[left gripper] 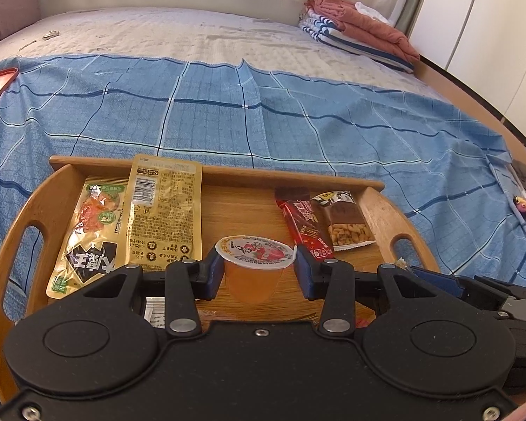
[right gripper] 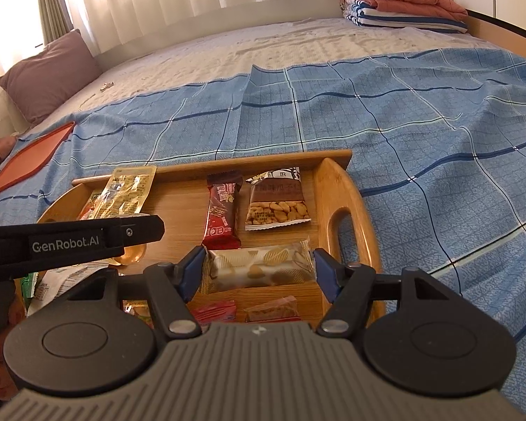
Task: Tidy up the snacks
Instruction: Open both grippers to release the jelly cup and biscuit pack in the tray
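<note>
- Left gripper (left gripper: 259, 273) clamped on jelly cup (left gripper: 255, 263), low over the wooden tray (left gripper: 35, 210); it should set down upright in bare wood at 12 o'clock.
- Right gripper (right gripper: 259, 272) pinches cracker packet (right gripper: 259, 268) endwise; lay flat below peanut pack (right gripper: 277, 200).
- Tray sits on blue checked sheet (left gripper: 298, 122) on a bed; folded blankets (left gripper: 361, 28) at 1 o'clock.

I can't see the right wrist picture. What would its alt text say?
The right gripper holds a clear cracker packet crosswise between its blue pads over a wooden tray on a blue checked bedspread. Behind it lie a red snack bar and a peanut packet; the left gripper crosses in beside it.
</note>
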The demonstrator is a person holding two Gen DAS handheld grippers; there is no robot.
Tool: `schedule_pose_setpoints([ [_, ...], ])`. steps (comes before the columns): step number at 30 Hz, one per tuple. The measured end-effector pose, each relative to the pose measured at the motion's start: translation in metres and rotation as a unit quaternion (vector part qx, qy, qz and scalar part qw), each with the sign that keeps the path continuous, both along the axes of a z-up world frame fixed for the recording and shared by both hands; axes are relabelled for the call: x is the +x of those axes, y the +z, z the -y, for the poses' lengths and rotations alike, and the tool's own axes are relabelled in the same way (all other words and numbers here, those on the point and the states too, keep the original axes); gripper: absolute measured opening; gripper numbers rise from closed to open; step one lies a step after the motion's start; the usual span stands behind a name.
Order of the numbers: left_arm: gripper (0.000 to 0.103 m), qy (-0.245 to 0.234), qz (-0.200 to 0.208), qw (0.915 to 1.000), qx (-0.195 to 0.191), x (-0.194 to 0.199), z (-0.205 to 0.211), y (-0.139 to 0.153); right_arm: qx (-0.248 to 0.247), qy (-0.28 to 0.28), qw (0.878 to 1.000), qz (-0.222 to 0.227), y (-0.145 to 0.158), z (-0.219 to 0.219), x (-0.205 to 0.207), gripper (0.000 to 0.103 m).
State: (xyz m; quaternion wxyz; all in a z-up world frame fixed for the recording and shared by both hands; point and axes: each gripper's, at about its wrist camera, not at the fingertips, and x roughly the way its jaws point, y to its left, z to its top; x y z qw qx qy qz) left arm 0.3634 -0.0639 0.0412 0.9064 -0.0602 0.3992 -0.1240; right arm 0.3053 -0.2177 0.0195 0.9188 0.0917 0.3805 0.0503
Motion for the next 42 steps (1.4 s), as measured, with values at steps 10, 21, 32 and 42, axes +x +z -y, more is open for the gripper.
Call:
schedule_pose_setpoints([
  [10,0.040,-0.001,0.004,1.0000,0.008,0.003,0.002,-0.003,-0.003,0.002,1.000,-0.005,-0.005,0.001,0.005,0.068],
  [21,0.040,-0.005,0.003,0.9998,0.016,0.006,0.004,-0.009,-0.008,0.005,1.000,-0.014,-0.012,-0.001,0.010,0.068],
  [32,0.040,-0.007,0.001,0.9997,0.025,0.006,0.005,-0.015,-0.022,0.012,1.000,-0.013,-0.016,-0.005,0.011,0.069],
  [42,0.041,-0.009,0.003,0.9995,0.029,0.006,0.005,-0.016,-0.044,0.019,0.999,-0.007,-0.018,-0.011,0.010,0.072],
])
